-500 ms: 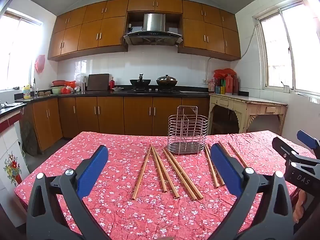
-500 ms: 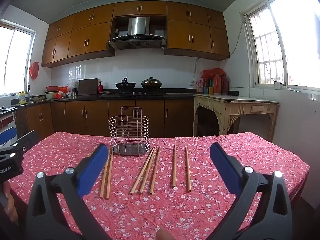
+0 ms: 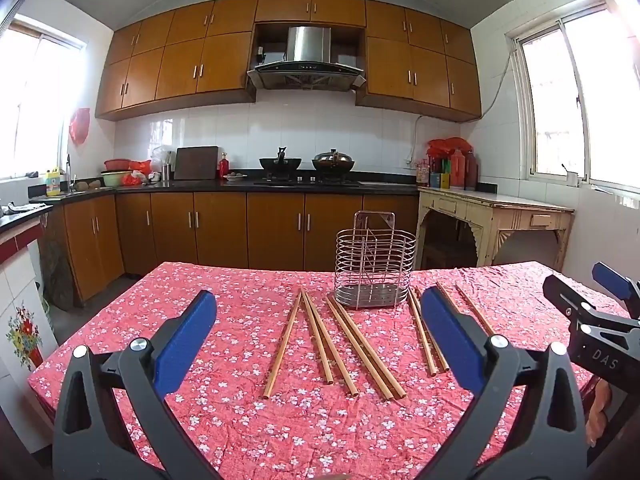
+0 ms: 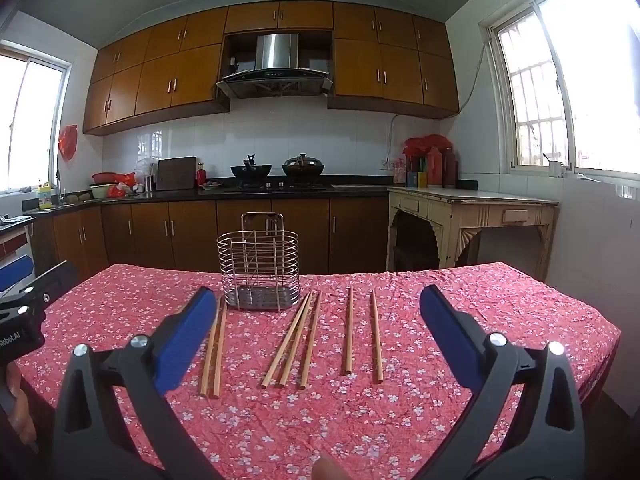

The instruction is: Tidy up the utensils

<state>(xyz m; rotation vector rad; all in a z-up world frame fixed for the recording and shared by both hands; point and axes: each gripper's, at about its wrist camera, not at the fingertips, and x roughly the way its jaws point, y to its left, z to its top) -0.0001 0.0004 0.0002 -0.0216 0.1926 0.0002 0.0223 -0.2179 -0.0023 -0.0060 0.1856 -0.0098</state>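
Note:
Several wooden chopsticks [image 3: 316, 340] [image 4: 294, 342] lie spread in a row on the red floral tablecloth [image 3: 240, 412] [image 4: 480, 320], pointing away from me. Behind them stands an empty wire utensil basket [image 3: 374, 266] [image 4: 259, 266]. My left gripper [image 3: 320, 306] hovers open over the near side of the table, nothing between its blue pads. My right gripper [image 4: 314, 302] is likewise open and empty, held above the chopsticks. In the left wrist view the right gripper [image 3: 592, 304] shows at the right edge.
Behind the table run brown kitchen cabinets and a black counter [image 3: 320, 186] with a stove and pots. A cream side table [image 4: 472, 208] stands at the right wall. The table's front edge is close to me.

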